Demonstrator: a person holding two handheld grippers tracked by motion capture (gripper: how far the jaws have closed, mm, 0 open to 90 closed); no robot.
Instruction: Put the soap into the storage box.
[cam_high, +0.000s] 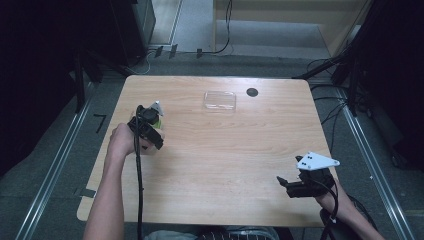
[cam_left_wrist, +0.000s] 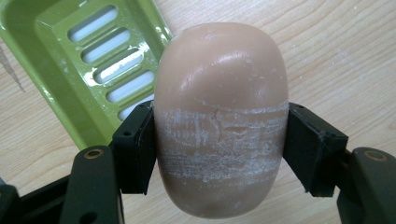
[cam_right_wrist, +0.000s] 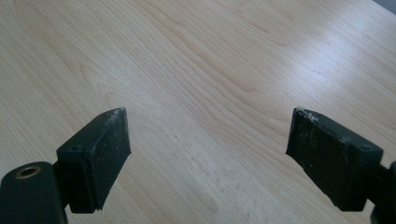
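Note:
A tan oval bar of soap (cam_left_wrist: 219, 116) sits clamped between the two black pads of my left gripper (cam_left_wrist: 219, 149), which is shut on it. Just beyond it lies a green slotted soap dish (cam_left_wrist: 79, 51) on the wooden table. From above, the left gripper (cam_high: 147, 127) hovers at the table's left side, over a glimpse of the green dish (cam_high: 157, 121). My right gripper (cam_high: 285, 184) rests near the front right corner; in the right gripper view its jaws stand wide apart (cam_right_wrist: 208, 154) over bare wood, with nothing between them.
A clear plastic lid or tray (cam_high: 219, 100) lies at the back middle of the table (cam_high: 225, 160), with a round dark cable hole (cam_high: 252, 92) to its right. Cables and dark stands surround the table on the floor.

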